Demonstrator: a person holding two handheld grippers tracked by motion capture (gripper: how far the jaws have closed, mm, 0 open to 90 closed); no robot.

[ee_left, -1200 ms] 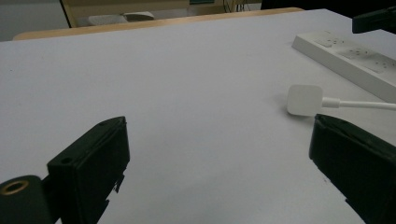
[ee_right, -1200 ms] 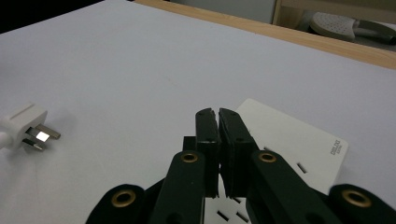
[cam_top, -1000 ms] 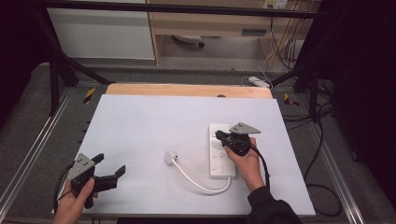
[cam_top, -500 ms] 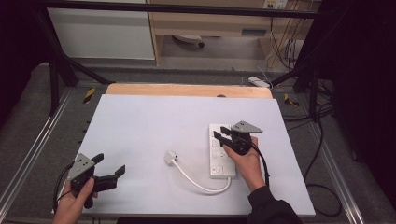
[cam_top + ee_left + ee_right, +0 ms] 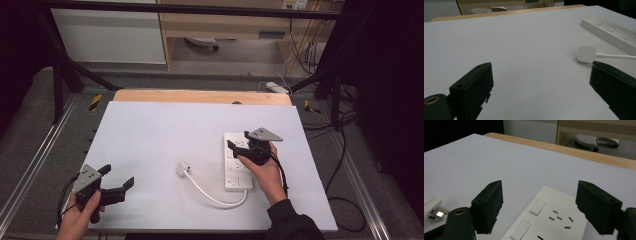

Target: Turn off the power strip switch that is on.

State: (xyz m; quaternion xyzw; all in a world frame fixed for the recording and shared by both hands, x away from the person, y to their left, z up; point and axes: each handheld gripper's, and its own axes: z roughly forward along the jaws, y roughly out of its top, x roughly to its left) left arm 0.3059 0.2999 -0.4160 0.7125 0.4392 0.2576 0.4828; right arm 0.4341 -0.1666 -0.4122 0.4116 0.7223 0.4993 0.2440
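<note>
White power strip (image 5: 237,162) lies on the right half of the pale tabletop (image 5: 160,130), long axis running away from me, sockets and rocker switches facing up. Its white cable (image 5: 215,196) leaves the near end, curves left across the surface and ends in a white plug (image 5: 183,168) lying on its side near the tabletop's middle, apart from the strip. In the right gripper view I see the plug's metal pins at the lower left. My right gripper (image 5: 240,148) hovers over the strip's middle, fingers spread wide and empty; in the right gripper view they straddle a switch pair and a socket (image 5: 560,218) without touching, as far as I can tell. My left gripper (image 5: 119,180) sits at the near left corner of the tabletop, well apart from the plug, fingers likewise wide apart and holding nothing. In the left gripper view, the plug lies just beyond the right-hand finger, with the strip farther behind it.
</note>
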